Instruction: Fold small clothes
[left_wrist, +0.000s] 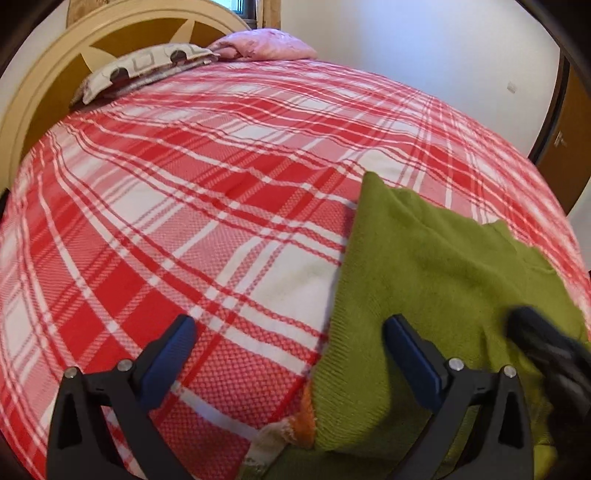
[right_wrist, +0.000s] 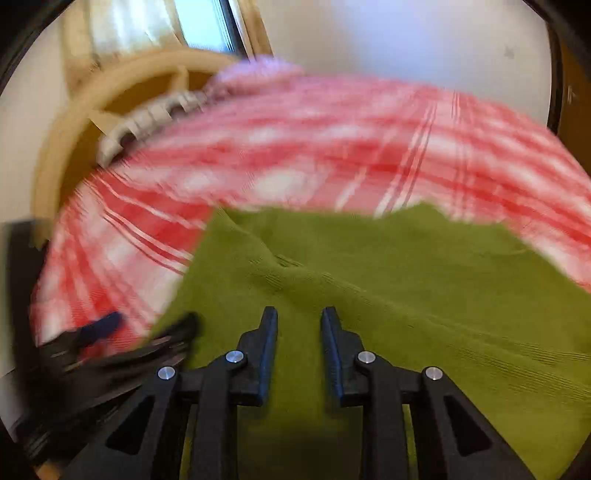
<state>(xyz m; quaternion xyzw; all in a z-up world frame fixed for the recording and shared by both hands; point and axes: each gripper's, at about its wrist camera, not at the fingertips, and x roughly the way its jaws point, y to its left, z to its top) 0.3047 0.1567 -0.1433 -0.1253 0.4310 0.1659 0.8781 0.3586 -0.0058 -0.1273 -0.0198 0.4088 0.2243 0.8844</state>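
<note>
The right gripper had its blue-padded jaws set a narrow gap apart with nothing between them, only green knit showing below the gap. The left gripper stood with its jaws spread wide and empty; one pad hung over the bedspread and the other over the garment's near left edge, and neither was pressing on anything that I could see.

The green knit garment lay spread on the red-and-white plaid bedspread, towards the near side of the bed and well away from the pillows at the headboard. A bit of orange and cream cloth peeked out at its near left corner — whether that was part of the garment or a separate piece I could not tell.

It looked light, soft and limp, with a grippy ribbed weave; it would sag and stretch if lifted by one point. The hemmed edge or a corner seemed the sensible hold, one corner per gripper, so the fold would fall square.

Both hands angled down towards the bed. The right one sat over the middle of the garment, its view smeared with blur — the left hung at the garment's left edge.
</note>
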